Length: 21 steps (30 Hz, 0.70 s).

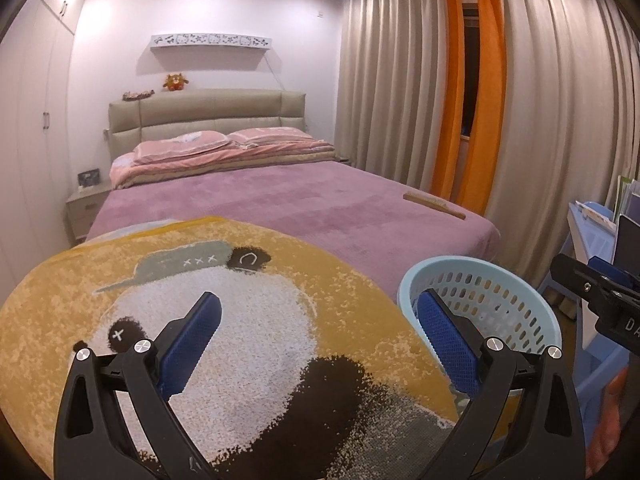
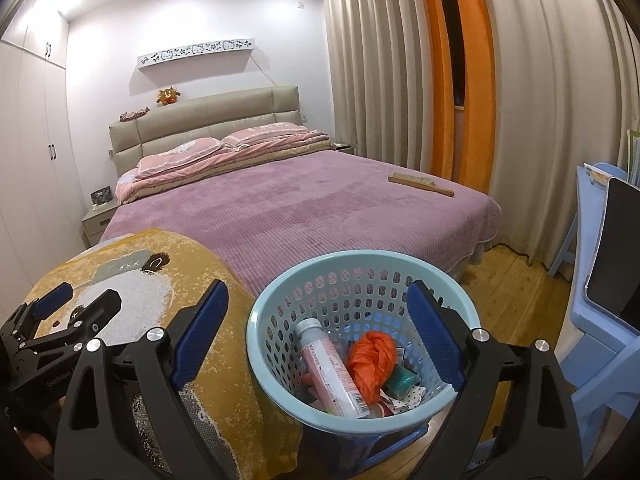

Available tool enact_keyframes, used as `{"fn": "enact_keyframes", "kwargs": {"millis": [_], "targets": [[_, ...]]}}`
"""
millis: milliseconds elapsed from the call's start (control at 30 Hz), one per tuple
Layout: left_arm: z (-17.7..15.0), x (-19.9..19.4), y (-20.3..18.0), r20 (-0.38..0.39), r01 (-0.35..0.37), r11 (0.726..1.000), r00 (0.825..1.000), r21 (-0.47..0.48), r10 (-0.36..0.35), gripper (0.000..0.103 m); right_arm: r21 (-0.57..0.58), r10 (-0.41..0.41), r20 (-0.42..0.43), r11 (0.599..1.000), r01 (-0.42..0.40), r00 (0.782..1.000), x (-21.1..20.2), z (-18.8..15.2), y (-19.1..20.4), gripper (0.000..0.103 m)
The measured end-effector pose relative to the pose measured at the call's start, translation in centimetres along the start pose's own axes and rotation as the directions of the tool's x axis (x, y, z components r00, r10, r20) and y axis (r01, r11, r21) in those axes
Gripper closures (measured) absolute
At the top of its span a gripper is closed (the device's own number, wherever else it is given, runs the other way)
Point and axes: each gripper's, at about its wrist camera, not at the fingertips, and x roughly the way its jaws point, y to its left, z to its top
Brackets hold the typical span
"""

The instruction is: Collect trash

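A light blue plastic basket (image 2: 360, 257) stands at the foot of the bed, beside a yellow panda blanket (image 2: 224, 360). In it lie a pink bottle (image 2: 328, 364), a crumpled orange plastic bag (image 2: 370, 360), a small green item (image 2: 404, 380) and scraps of wrapper. My right gripper (image 2: 316, 320) hangs open over the basket, its right finger inside the rim and nothing between its pads. My left gripper (image 1: 320, 320) is open and empty above the panda blanket (image 1: 224, 320), with the basket (image 1: 460, 265) just to its right. In the right wrist view the left gripper (image 2: 80, 300) shows at the far left.
The purple bed (image 2: 300, 208) stretches ahead, with a wooden brush (image 2: 420, 185) near its right edge. Blue plastic furniture (image 2: 600, 320) stands at the right, curtains (image 2: 540, 120) behind it. Wood floor (image 2: 508, 280) runs between bed and furniture. A wardrobe (image 2: 28, 160) lines the left wall.
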Motion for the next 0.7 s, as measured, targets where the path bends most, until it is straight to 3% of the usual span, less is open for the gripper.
{"fn": "enact_keyframes", "kwargs": {"millis": [700], "targets": [[0.00, -0.40, -0.20, 0.022, -0.009, 1.000, 1.000, 0.017, 0.008, 0.007, -0.011, -0.002, 0.001, 1.000, 0.002, 1.000, -0.01, -0.26, 0.29, 0.016]]}}
